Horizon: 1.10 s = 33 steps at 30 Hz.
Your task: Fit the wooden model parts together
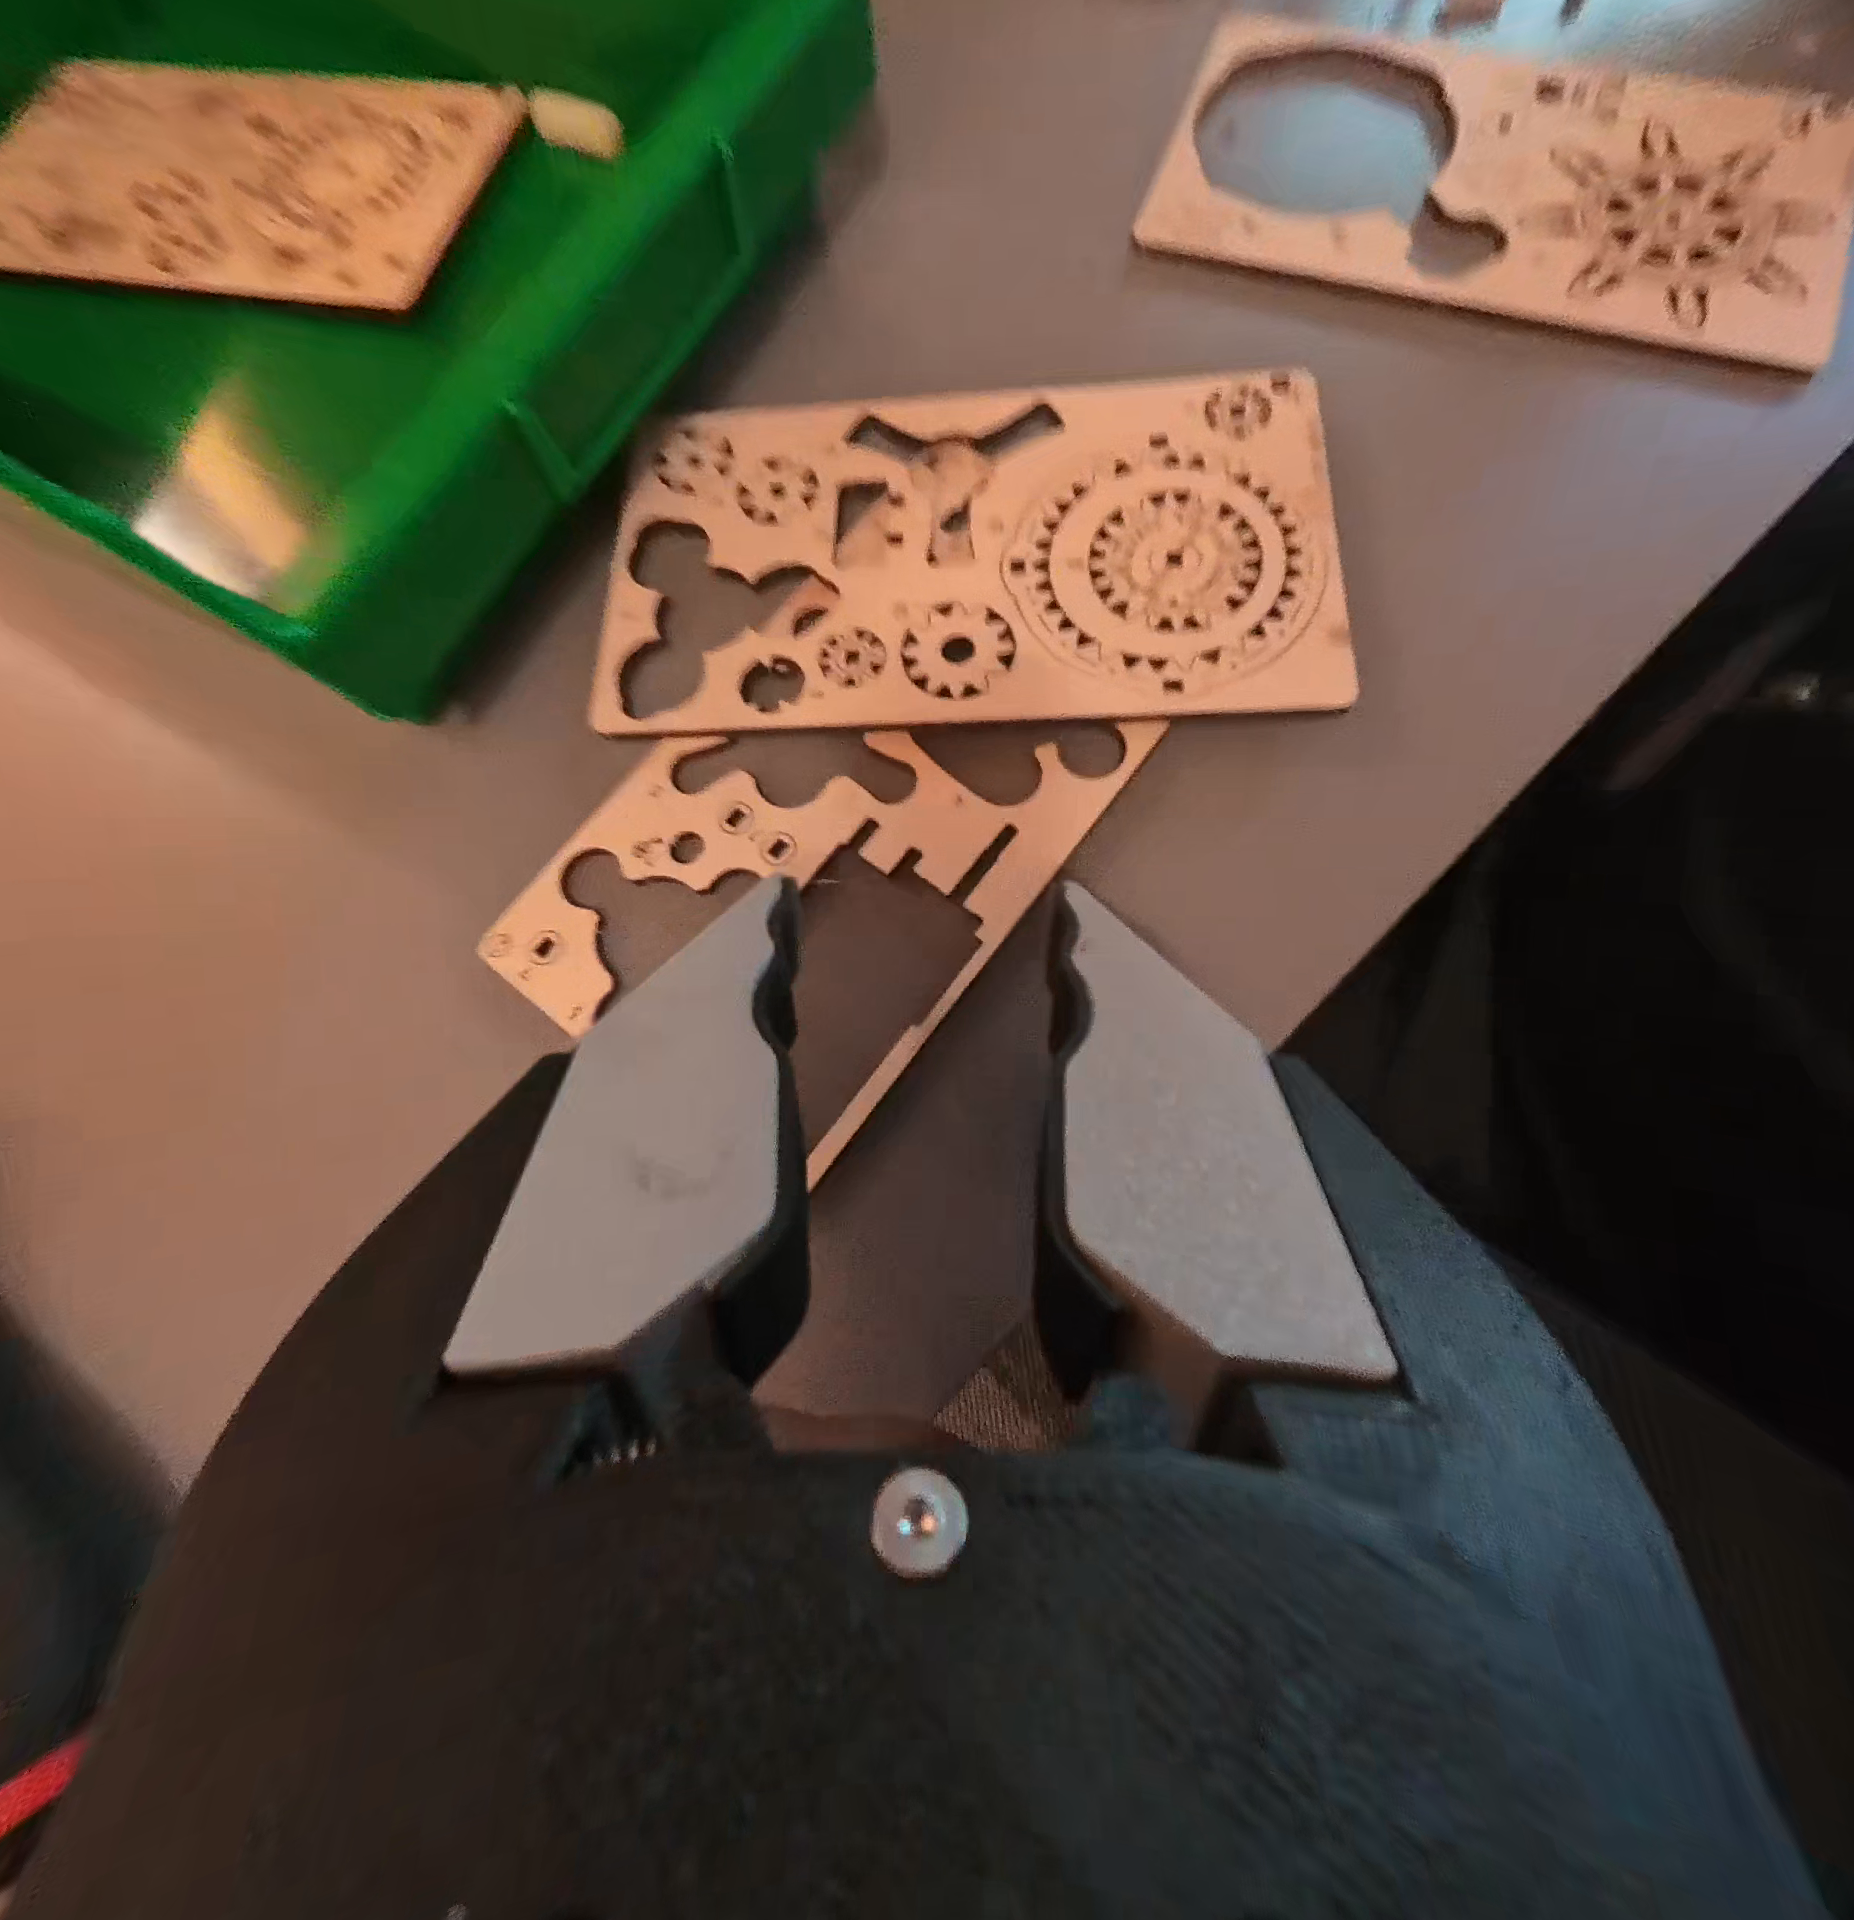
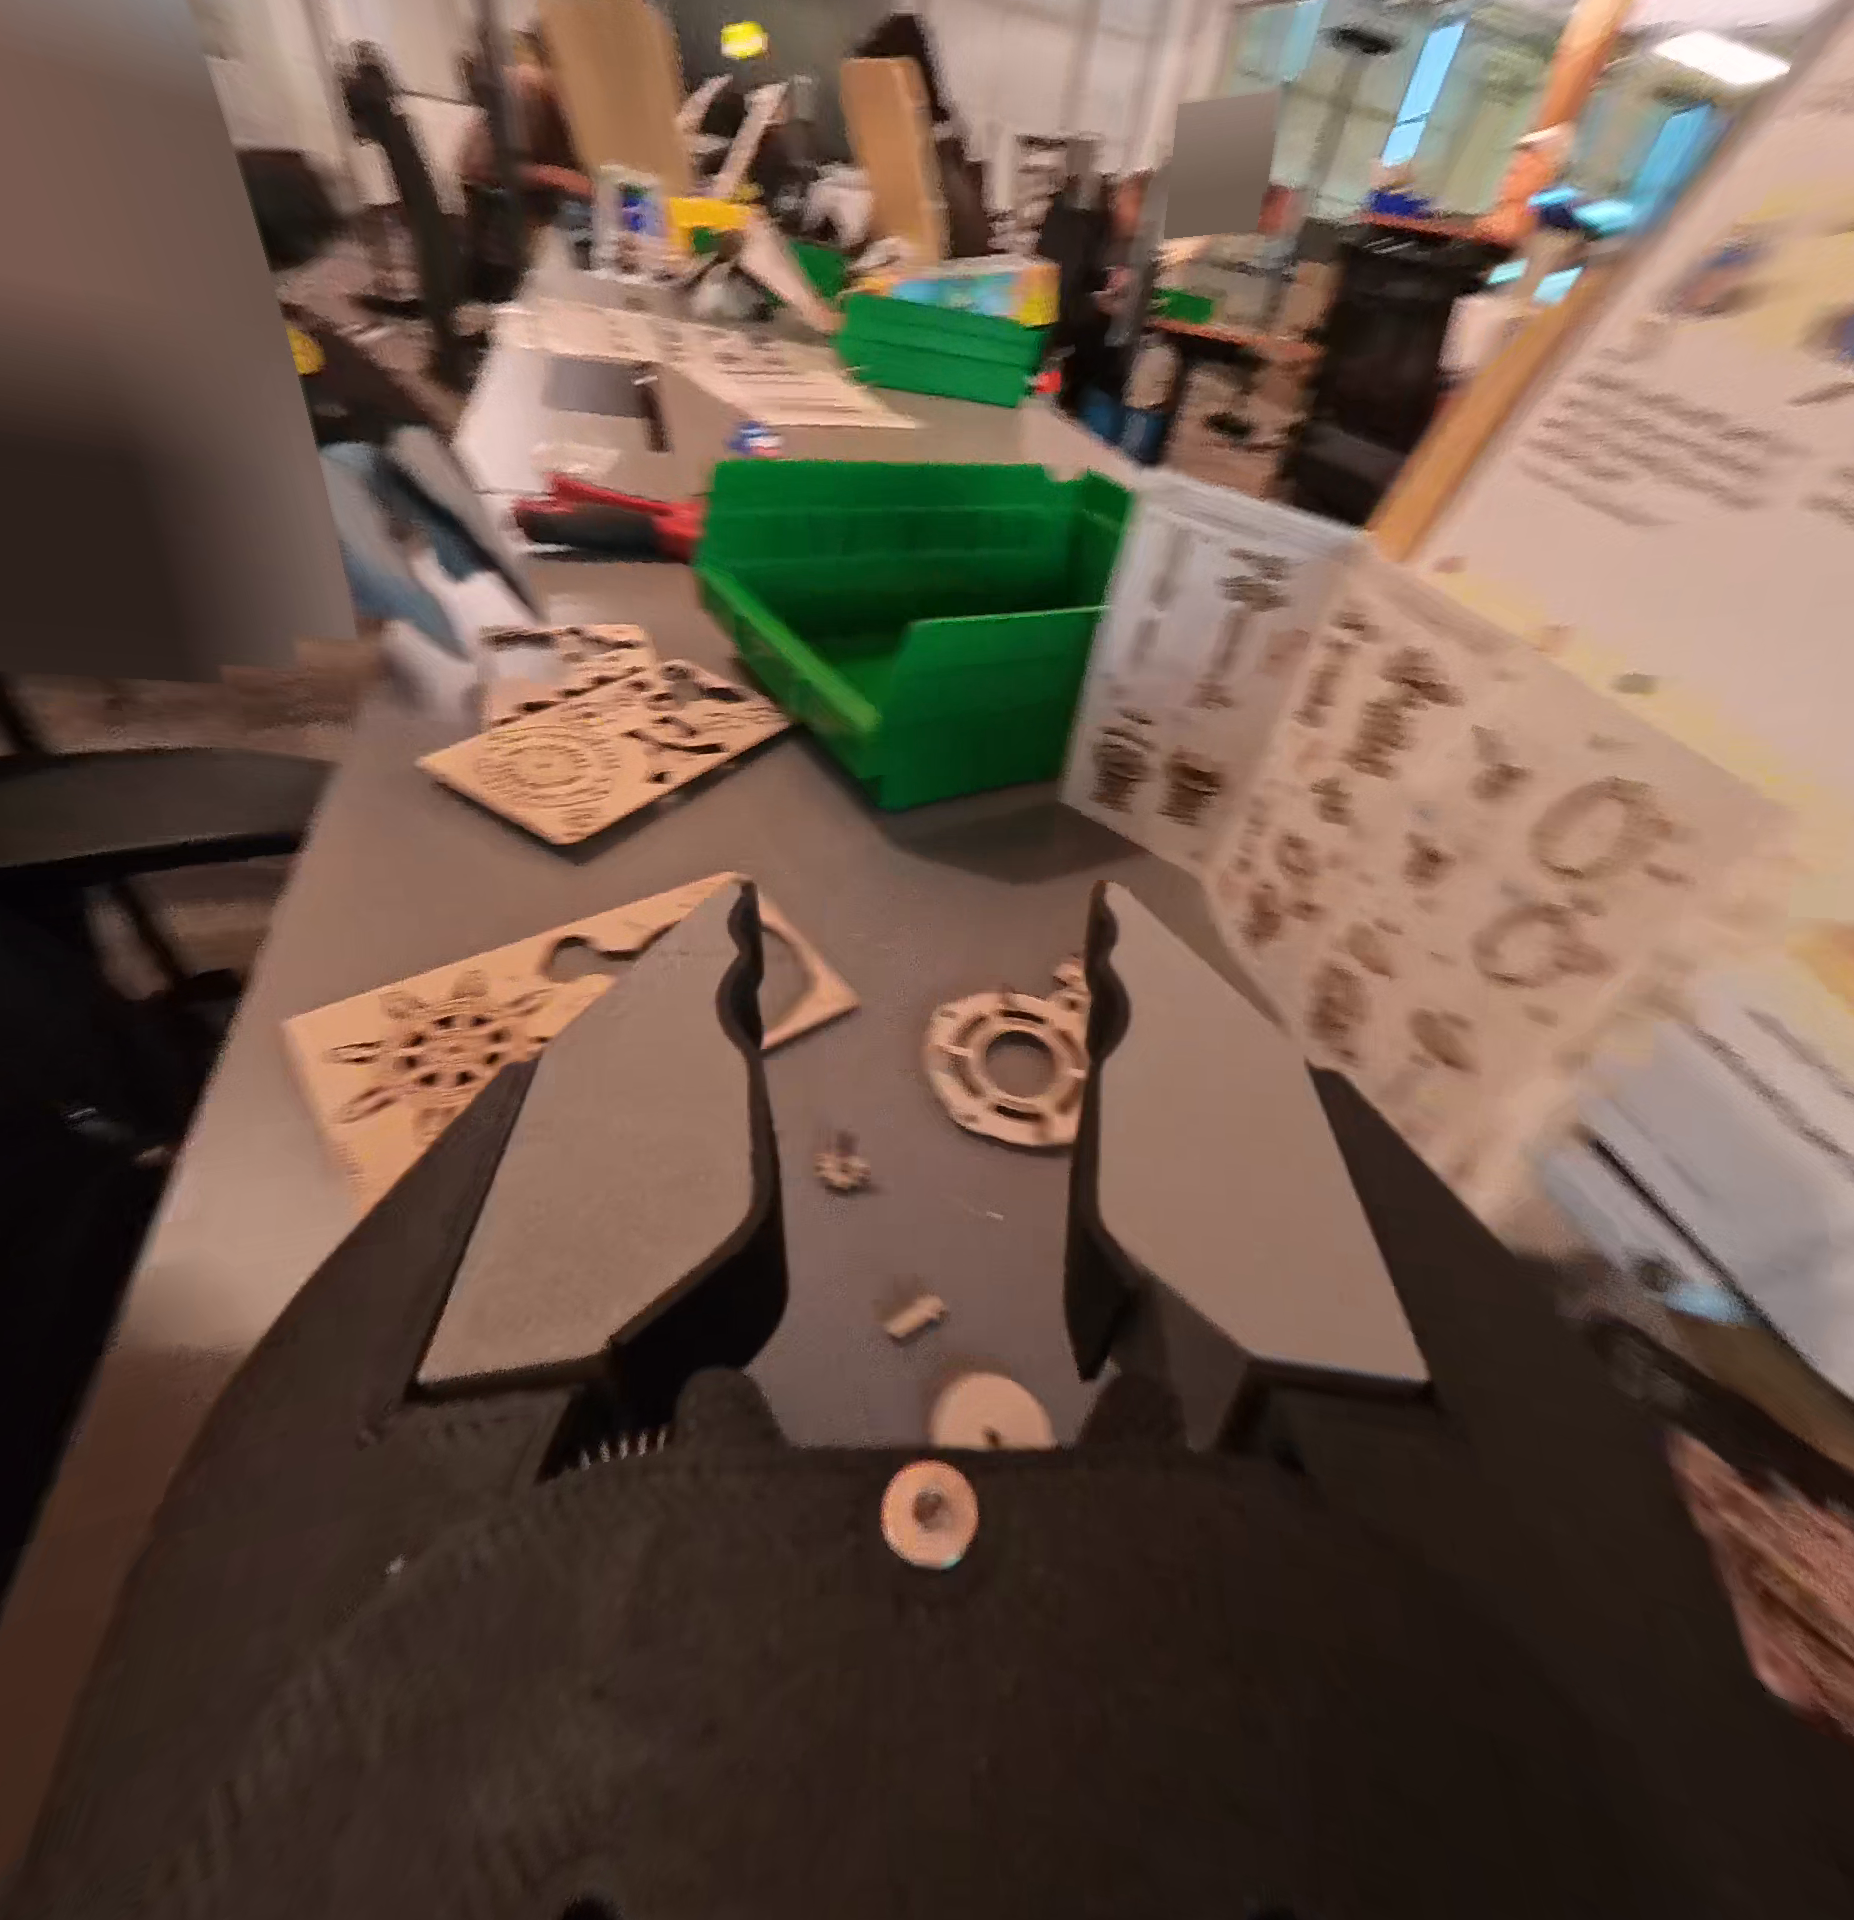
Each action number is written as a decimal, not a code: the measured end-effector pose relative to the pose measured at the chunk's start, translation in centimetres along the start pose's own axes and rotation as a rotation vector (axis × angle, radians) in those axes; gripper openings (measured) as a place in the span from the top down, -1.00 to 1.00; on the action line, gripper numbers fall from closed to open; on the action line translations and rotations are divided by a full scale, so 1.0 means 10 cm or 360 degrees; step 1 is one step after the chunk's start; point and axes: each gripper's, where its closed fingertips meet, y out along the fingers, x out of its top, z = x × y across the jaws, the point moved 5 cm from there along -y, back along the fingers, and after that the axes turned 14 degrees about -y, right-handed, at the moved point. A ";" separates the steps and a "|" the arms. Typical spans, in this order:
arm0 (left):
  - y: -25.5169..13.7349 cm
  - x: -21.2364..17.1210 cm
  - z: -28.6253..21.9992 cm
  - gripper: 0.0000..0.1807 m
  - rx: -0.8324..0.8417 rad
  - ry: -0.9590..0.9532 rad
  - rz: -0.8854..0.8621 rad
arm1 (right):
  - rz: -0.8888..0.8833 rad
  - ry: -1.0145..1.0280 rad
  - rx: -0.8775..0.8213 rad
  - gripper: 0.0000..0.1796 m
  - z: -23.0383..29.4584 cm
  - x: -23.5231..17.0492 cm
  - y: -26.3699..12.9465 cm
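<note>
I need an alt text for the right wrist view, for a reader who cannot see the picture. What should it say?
The open, empty right gripper hovers over a grey table with loose wooden parts: a ring-shaped piece, a small gear and a disc. Farther off lie cut-out wooden sheets and a green bin; an instruction sheet stands at right.

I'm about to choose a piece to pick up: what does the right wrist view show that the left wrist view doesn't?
Only the right wrist view: loose pieces between the open right gripper jaws, namely a ring-shaped part, a small gear, a peg and a disc, plus the instruction sheet.

Only the left wrist view: the open left gripper over a punched-out sheet, and a sheet inside the bin.

Both: the green bin, gear sheet and snowflake sheet.
</note>
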 end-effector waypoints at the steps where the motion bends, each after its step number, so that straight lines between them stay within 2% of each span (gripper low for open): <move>1: 0.05 -0.04 0.03 0.51 0.0001 0.0010 0.0073 | 0.0028 -0.0015 0.0084 0.32 0.11 0.02 0.12; 2: 0.10 -0.07 0.06 0.49 0.0009 0.0017 0.0126 | 0.0085 -0.0040 0.0149 0.29 0.20 0.02 0.24; 5: 0.05 -0.11 0.05 0.76 -0.0147 0.0003 0.0196 | 0.0210 -0.0161 0.0304 0.26 0.50 0.07 0.57; 7: -0.04 -0.17 0.14 0.95 -0.0105 0.0098 0.0236 | 0.0226 -0.0207 0.0344 0.28 0.60 0.11 0.68; 9: -0.15 -0.23 0.29 0.96 -0.0056 0.0118 0.0271 | 0.0219 -0.0203 0.0335 0.28 0.59 0.12 0.70; 12: -0.26 -0.28 0.53 0.95 0.0047 0.0029 0.0291 | 0.0202 -0.0116 0.0303 0.31 0.51 0.07 0.64; 14: -0.30 -0.26 0.61 0.85 0.0126 0.0021 0.0235 | 0.0191 -0.0067 0.0287 0.32 0.47 0.03 0.59; 18: -0.40 -0.01 0.51 0.72 -0.0025 -0.0045 -0.0116 | 0.0173 -0.0041 0.0245 0.33 0.43 -0.01 0.52; 22: -0.49 0.29 0.50 0.69 -0.0001 -0.0048 -0.0481 | 0.0207 -0.0010 0.0236 0.33 0.39 -0.12 0.48; 26: -0.33 0.26 0.51 0.67 0.0031 -0.0083 -0.0475 | 0.0203 0.0025 0.0240 0.33 0.37 -0.16 0.47; 33: -0.05 0.21 0.41 0.68 0.0023 0.0046 -0.0376 | 0.0144 0.0057 0.0208 0.35 0.31 -0.14 0.45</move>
